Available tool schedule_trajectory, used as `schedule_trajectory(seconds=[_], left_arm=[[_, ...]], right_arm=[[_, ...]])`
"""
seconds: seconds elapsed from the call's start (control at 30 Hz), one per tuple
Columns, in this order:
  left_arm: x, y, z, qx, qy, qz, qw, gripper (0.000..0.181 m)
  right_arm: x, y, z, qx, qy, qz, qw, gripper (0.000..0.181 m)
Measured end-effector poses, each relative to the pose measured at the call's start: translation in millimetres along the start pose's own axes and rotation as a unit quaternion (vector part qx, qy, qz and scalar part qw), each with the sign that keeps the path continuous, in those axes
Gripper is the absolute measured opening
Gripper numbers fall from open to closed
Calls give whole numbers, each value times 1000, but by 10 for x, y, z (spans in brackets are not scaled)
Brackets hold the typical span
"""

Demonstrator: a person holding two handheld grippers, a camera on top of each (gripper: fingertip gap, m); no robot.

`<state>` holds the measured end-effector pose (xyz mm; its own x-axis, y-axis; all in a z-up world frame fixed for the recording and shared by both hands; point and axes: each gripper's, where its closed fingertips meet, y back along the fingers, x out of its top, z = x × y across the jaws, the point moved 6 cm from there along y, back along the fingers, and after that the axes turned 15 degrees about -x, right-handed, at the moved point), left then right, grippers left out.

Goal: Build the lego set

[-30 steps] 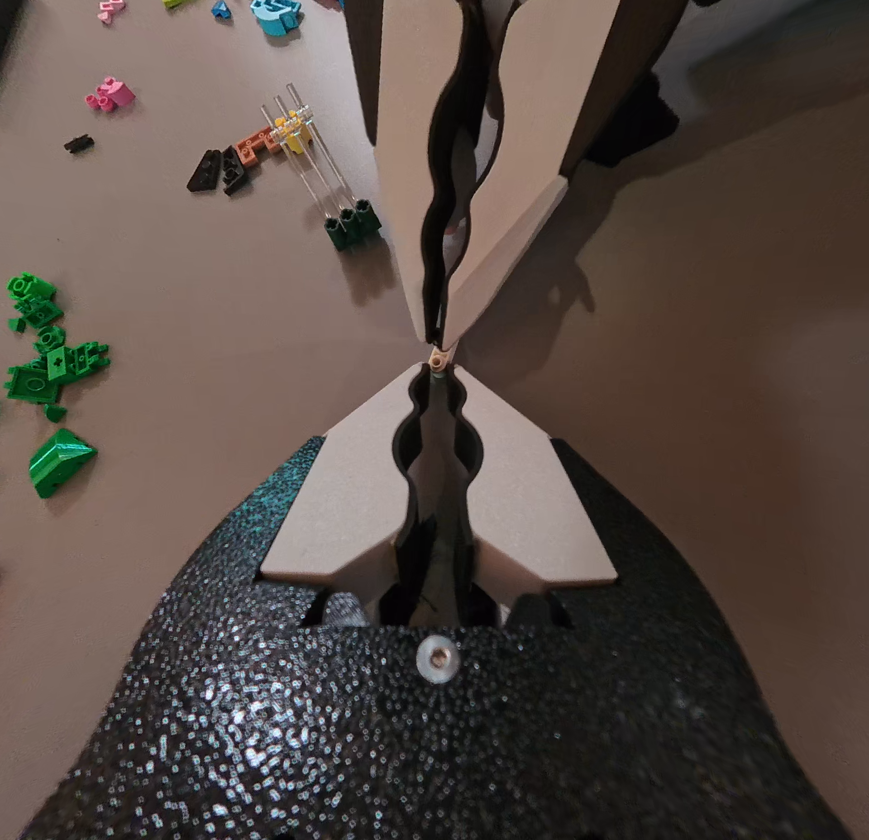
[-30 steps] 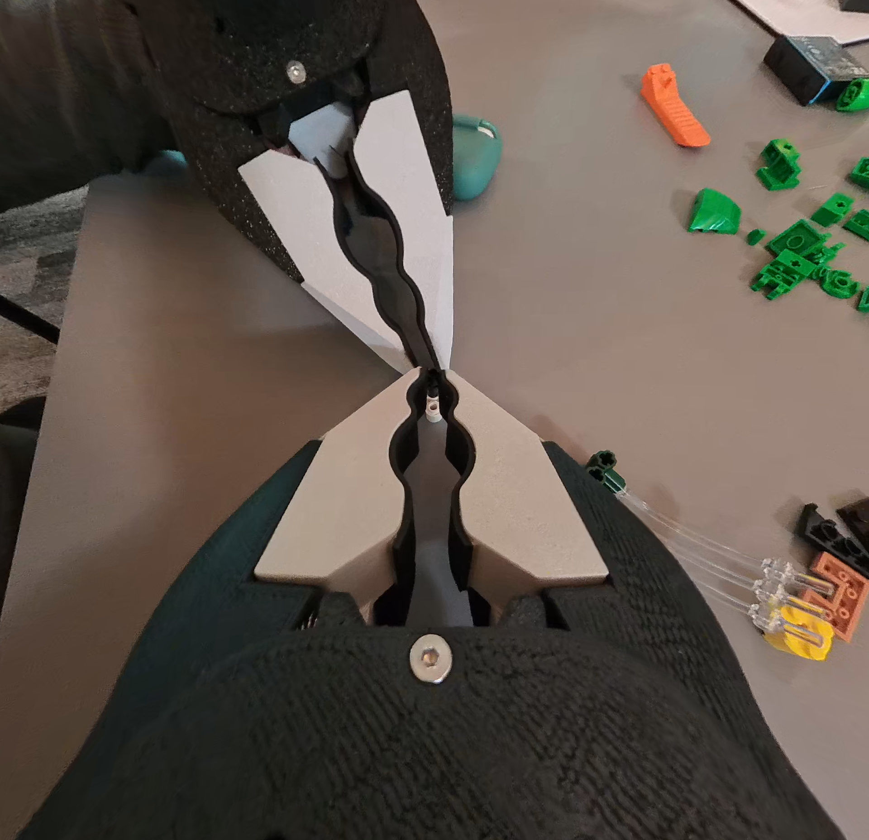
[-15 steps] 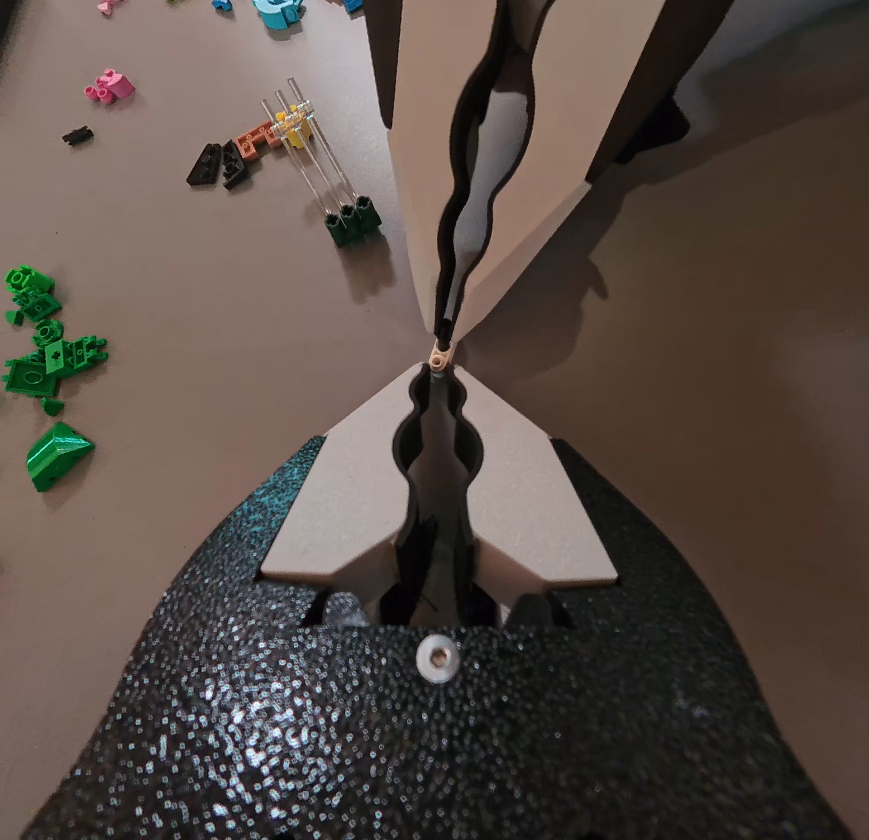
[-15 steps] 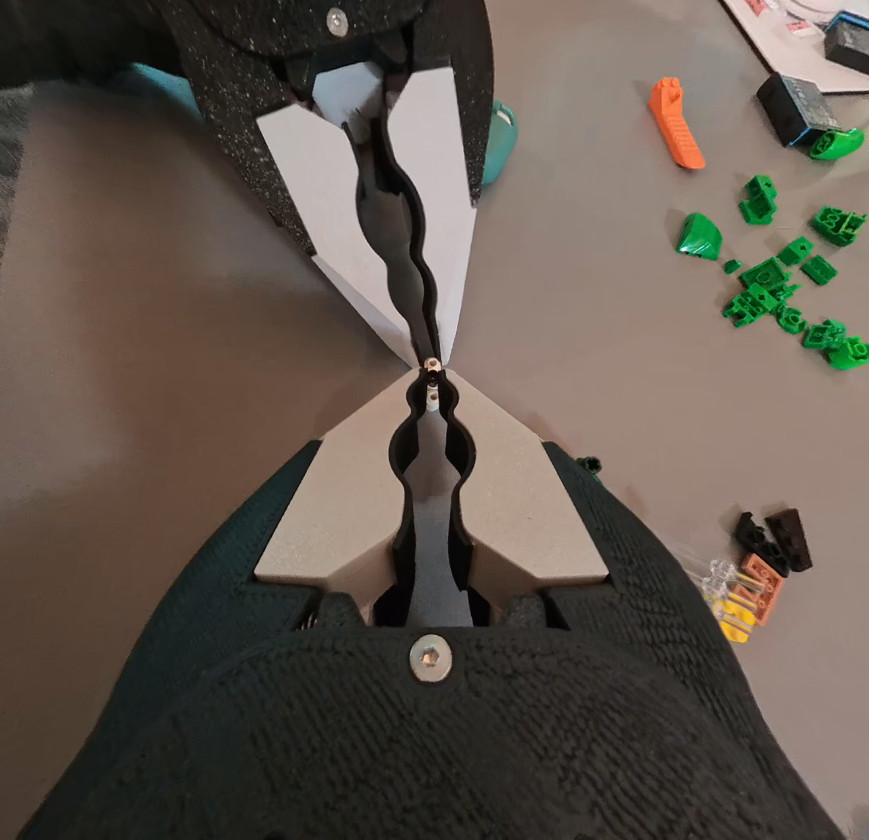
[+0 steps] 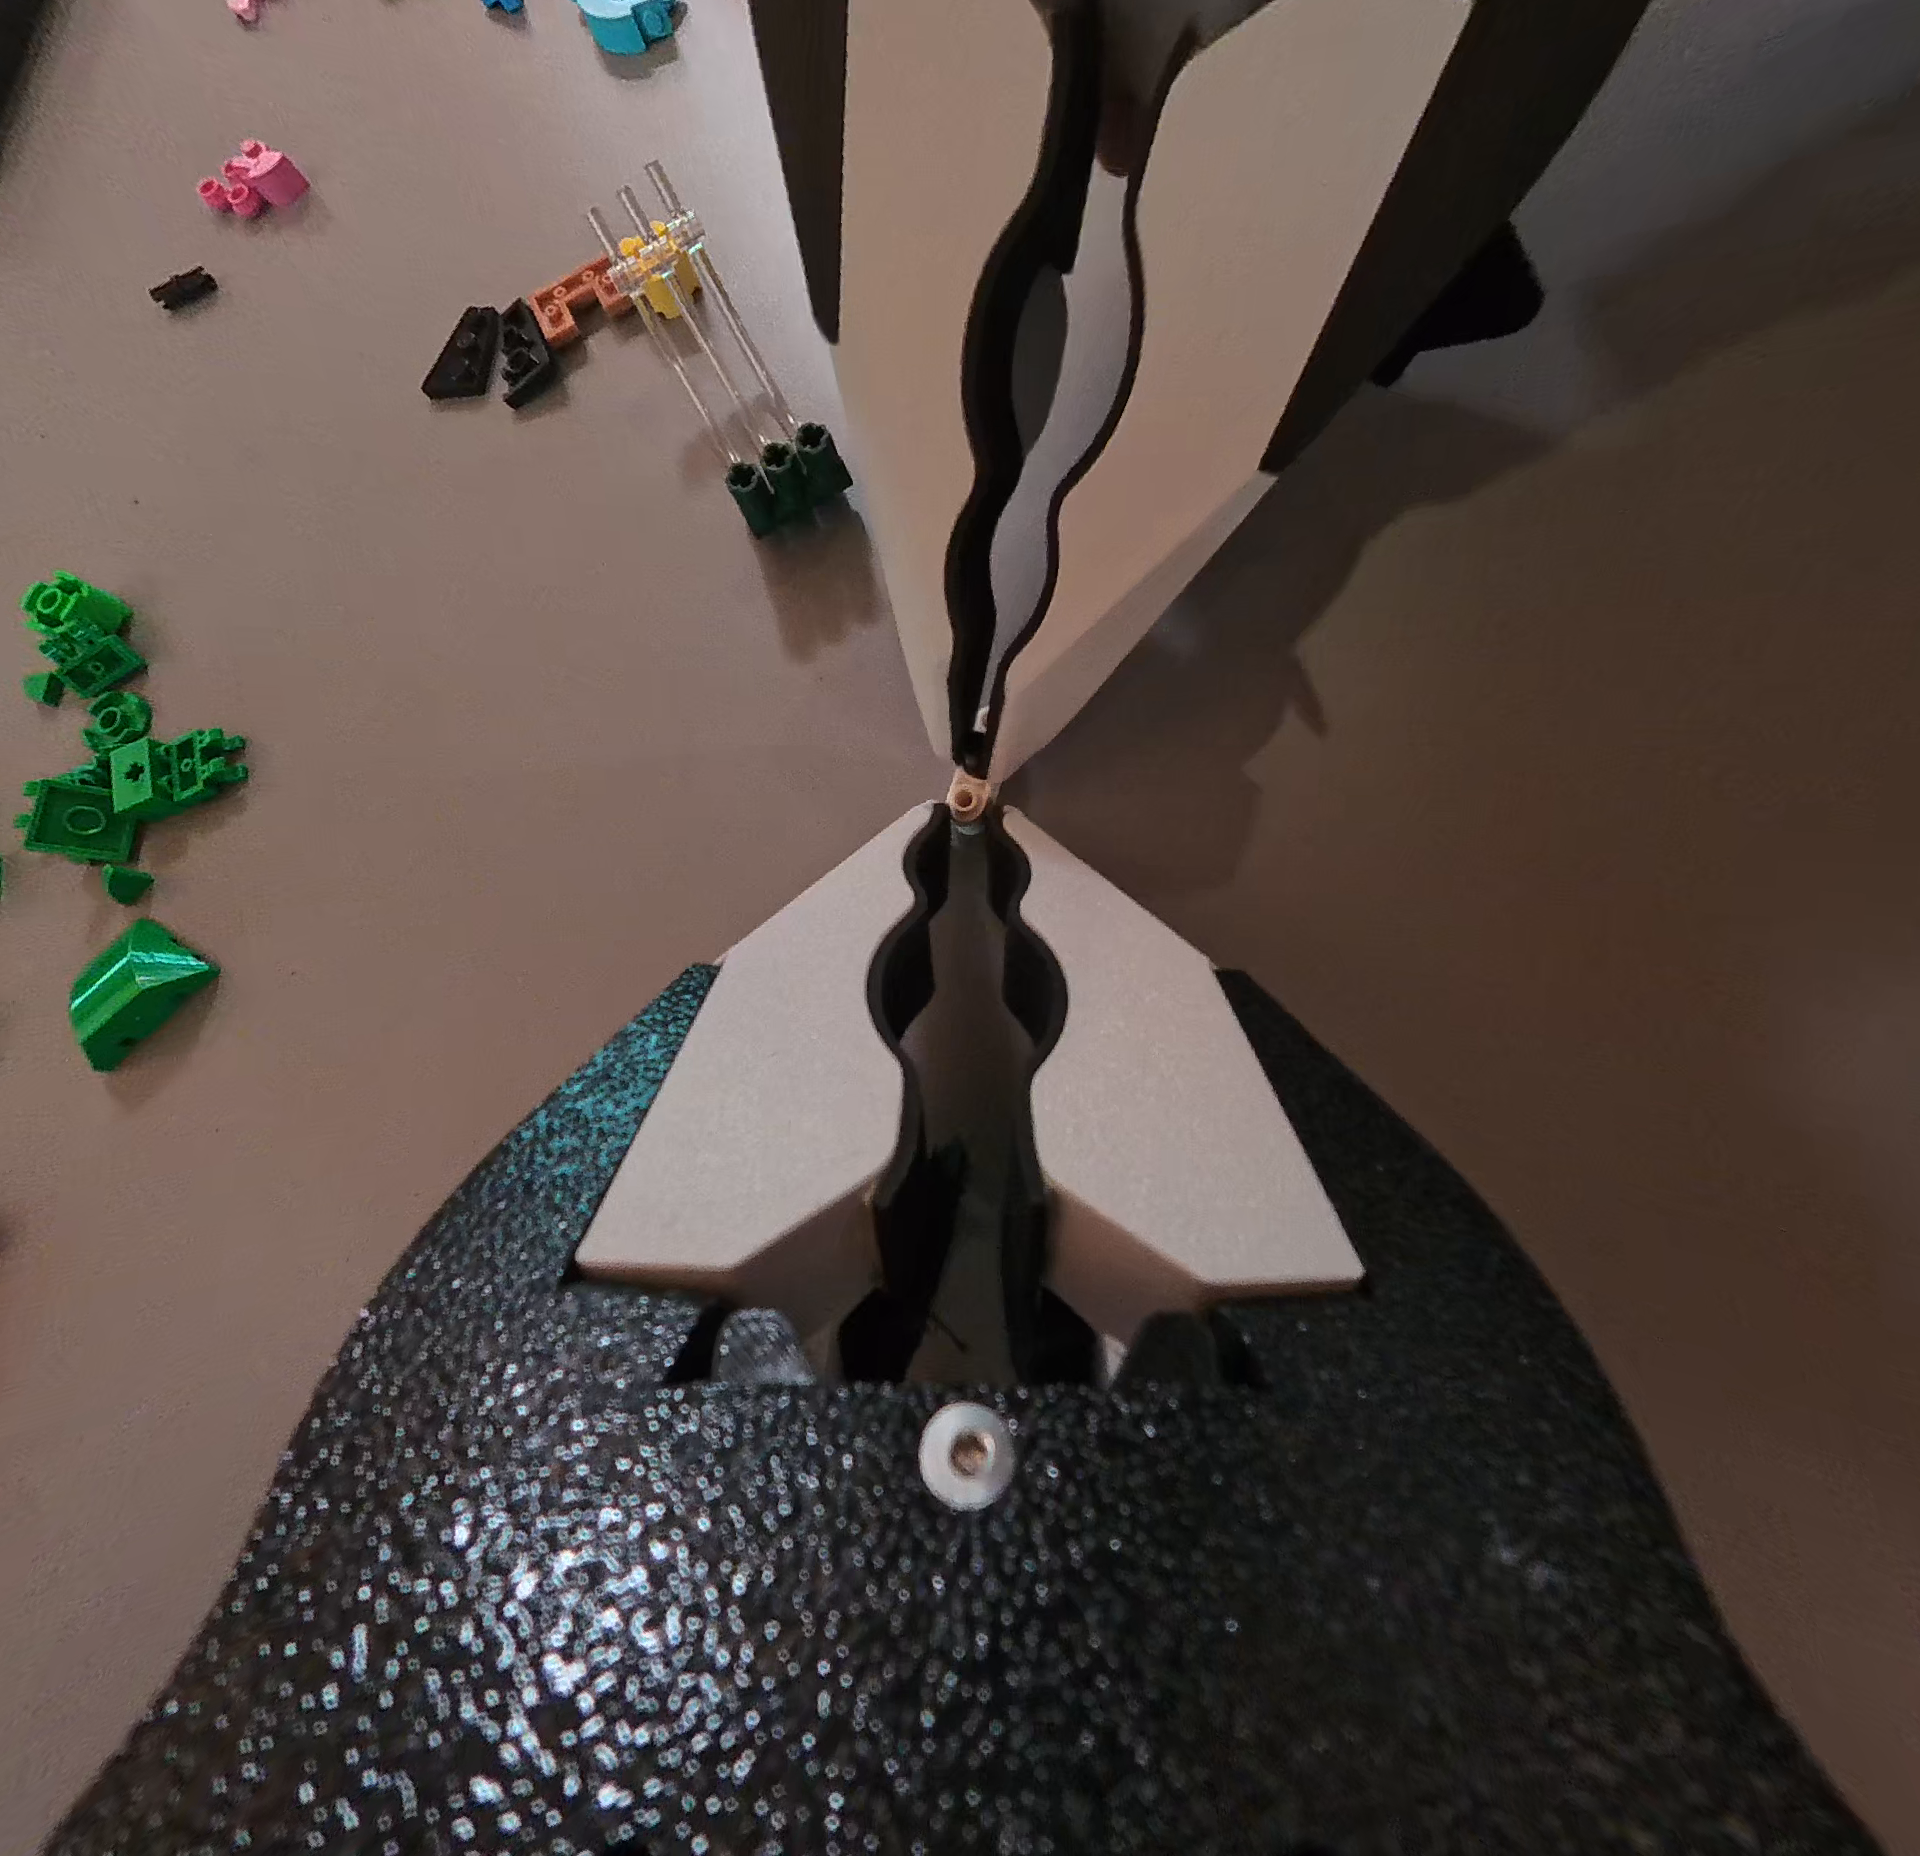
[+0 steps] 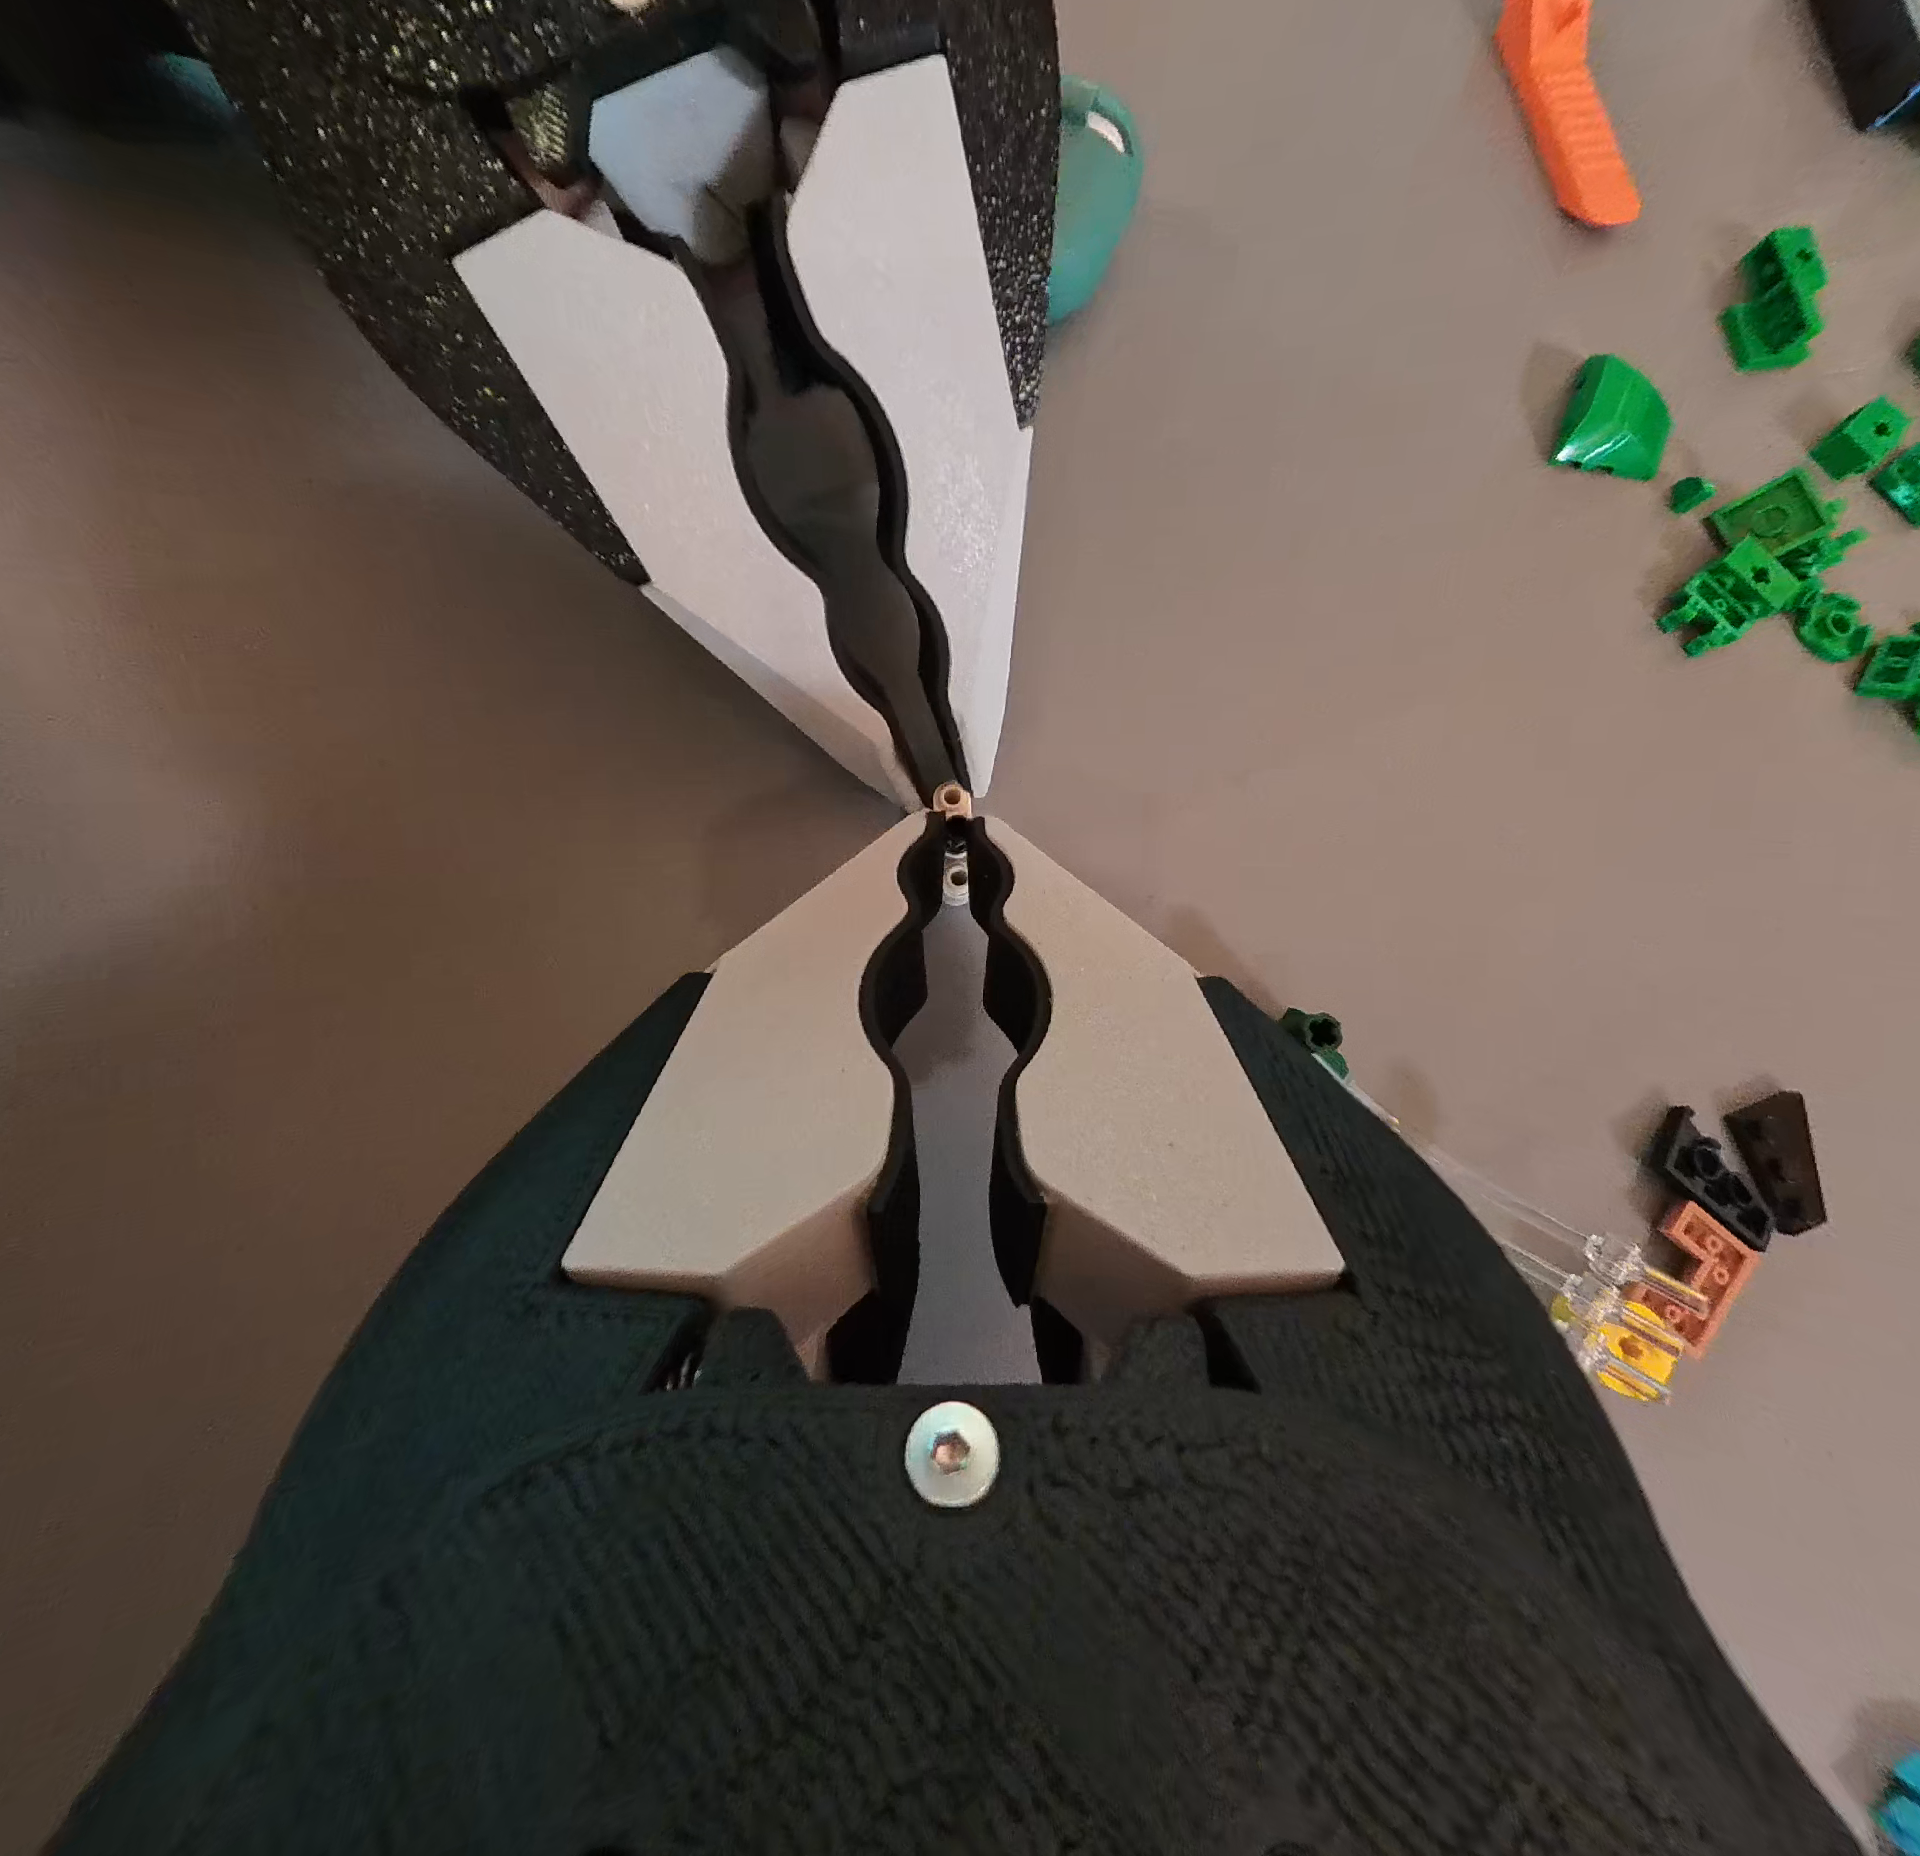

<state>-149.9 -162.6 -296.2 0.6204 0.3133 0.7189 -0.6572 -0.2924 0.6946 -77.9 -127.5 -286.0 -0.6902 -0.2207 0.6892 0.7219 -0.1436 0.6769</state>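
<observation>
**Two grippers meet tip to tip over a tiny tan piece**

Your left gripper [image 5: 966, 819], with its speckled black shell and smooth pale wedge fingers lined in wavy black rubber, has its tips drawn nearly together on a thin grey-green stem topped by a small tan round piece [image 5: 966, 796]. The tan piece's hole faces up at the camera, and the stem's long axis runs back along the fingers.

Your right gripper [image 6: 951, 821], with a ribbed dark-green shell and the same pale wedges, is likewise pinched narrow. Just behind its tips sits a small white round piece [image 6: 957, 876] with a hole, in line with the fingers. From the right wrist view the tan piece [image 6: 951, 795] sits exactly where the two sets of tips touch; whether the white and tan pieces are joined cannot be told.

All of this sits at mid-table, above the smooth matte grey-brown table [image 5: 520, 663].

To your left gripper's left lie three clear rods in dark green sockets [image 5: 790, 476], side by side, with a yellow piece [image 5: 655, 274] at their far ends. Beside them are two black wedge plates [image 5: 488, 352] and one orange-brown angled plate [image 5: 571, 300]. Farther out is a loose cluster of glossy bright green pieces [image 5: 104, 767], one curved green slope [image 5: 135, 991], pink bits [image 5: 255, 175] and a light blue piece [image 5: 623, 9]. The right wrist view adds one ridged orange brick separator [image 6: 1564, 92].
</observation>
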Motion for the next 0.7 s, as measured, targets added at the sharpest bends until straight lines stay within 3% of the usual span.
schedule_trajectory(seconds=[0.03,0.4,0.47,0.57,0.7], left_arm=[[-1,0,0,0,1,0,1000,4],[-9,-1,-1,-7,8,11,1000,4],[-15,4,0,-13,7,15,1000,5],[-24,13,10,-16,2,17,1000,5],[1,43,34,3,-23,21,1000,4]], right_arm=[[-2,-1,2,2,-2,0,1000,3],[-76,96,12,-29,-9,51,998,23],[-151,47,-23,-16,-7,35,999,22],[-161,22,-43,-3,-27,50,998,7],[-136,77,-38,-16,-22,80,996,6]])
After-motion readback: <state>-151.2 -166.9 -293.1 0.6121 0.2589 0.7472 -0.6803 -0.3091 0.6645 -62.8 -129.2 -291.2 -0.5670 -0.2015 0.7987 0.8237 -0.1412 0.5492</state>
